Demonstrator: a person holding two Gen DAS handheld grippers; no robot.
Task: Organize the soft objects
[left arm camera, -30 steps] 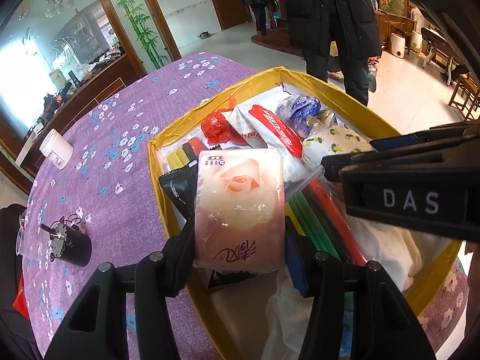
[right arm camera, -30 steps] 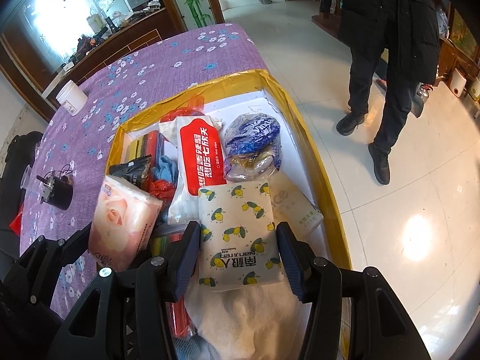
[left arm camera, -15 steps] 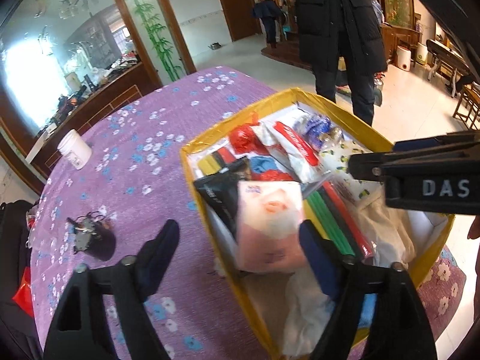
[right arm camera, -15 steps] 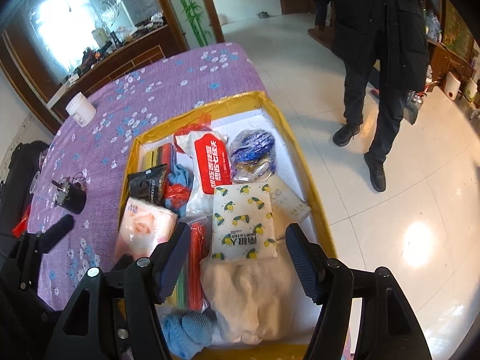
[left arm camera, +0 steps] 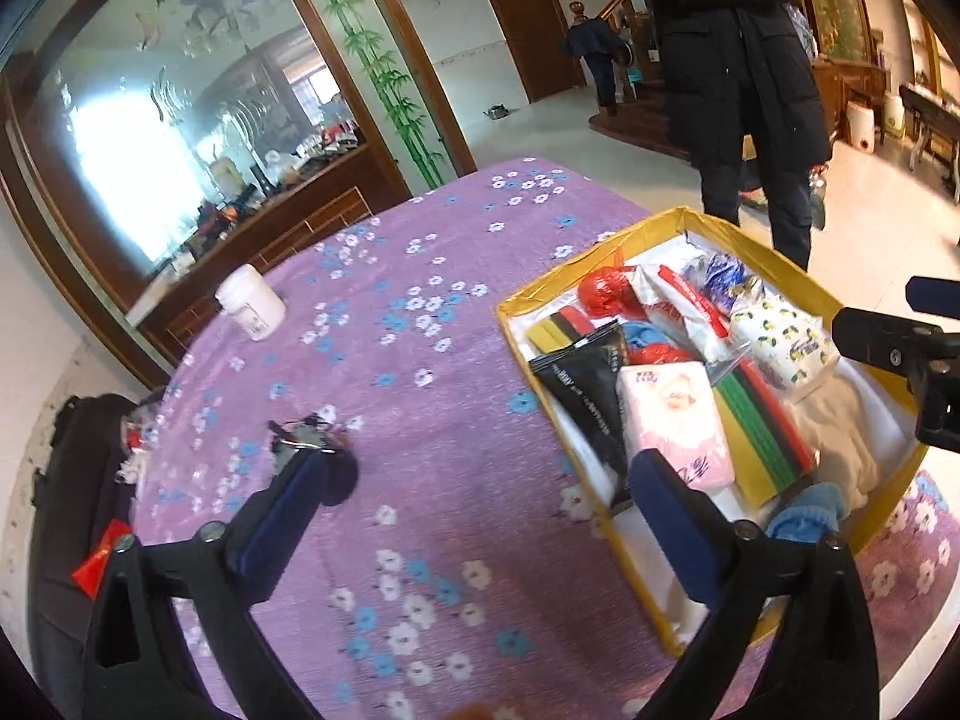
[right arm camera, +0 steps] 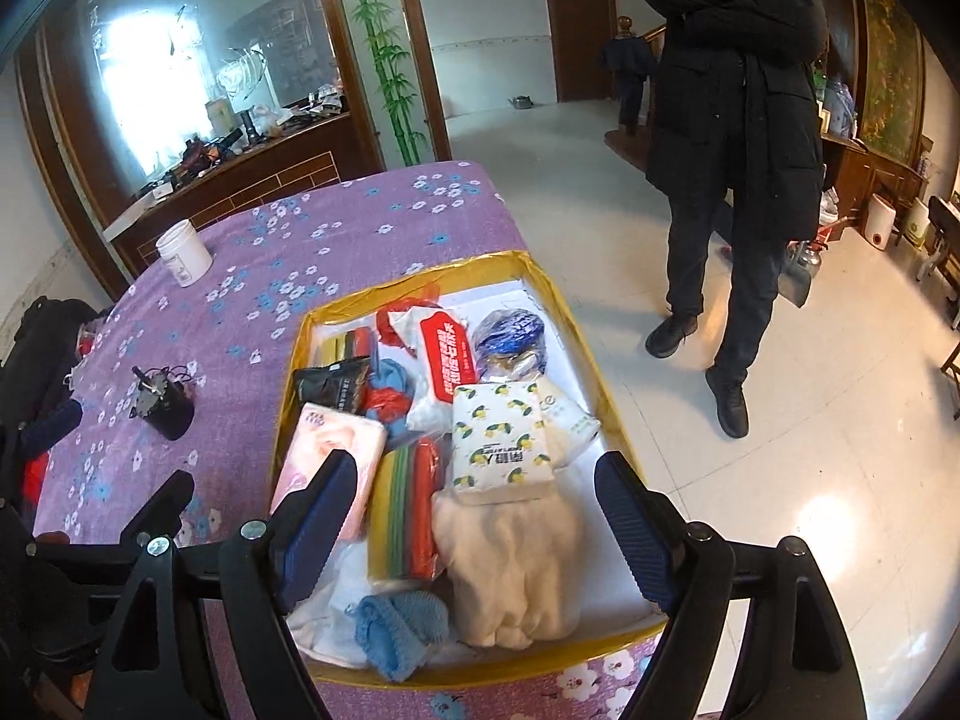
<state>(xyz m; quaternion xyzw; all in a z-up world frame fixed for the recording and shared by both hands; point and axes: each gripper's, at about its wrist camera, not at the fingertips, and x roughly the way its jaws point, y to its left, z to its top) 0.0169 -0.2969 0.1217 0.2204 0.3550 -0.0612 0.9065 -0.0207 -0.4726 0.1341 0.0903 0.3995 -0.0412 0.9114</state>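
A yellow-rimmed box (right arm camera: 558,306) on the purple flowered table holds soft things: a pink tissue pack (right arm camera: 327,456), a lemon-print tissue pack (right arm camera: 501,441), a cream cloth (right arm camera: 516,570), a blue knit piece (right arm camera: 399,633), a red-and-white wipes pack (right arm camera: 441,354). The box (left arm camera: 606,273) and pink pack (left arm camera: 675,420) also show in the left wrist view. My left gripper (left arm camera: 474,519) is open and empty above the table, left of the box. My right gripper (right arm camera: 474,531) is open and empty above the box's near end.
A white jar (left arm camera: 251,306) stands at the table's far left. A small black motor with wires (right arm camera: 162,402) lies left of the box. A person in a black coat (right arm camera: 735,138) stands on the tiled floor beyond the table. A dark bag (left arm camera: 78,480) lies at the left edge.
My left gripper let go of the pink tissue pack, which now lies in the box, and pulled back to the left. My right gripper opened off the lemon-print pack and rose.
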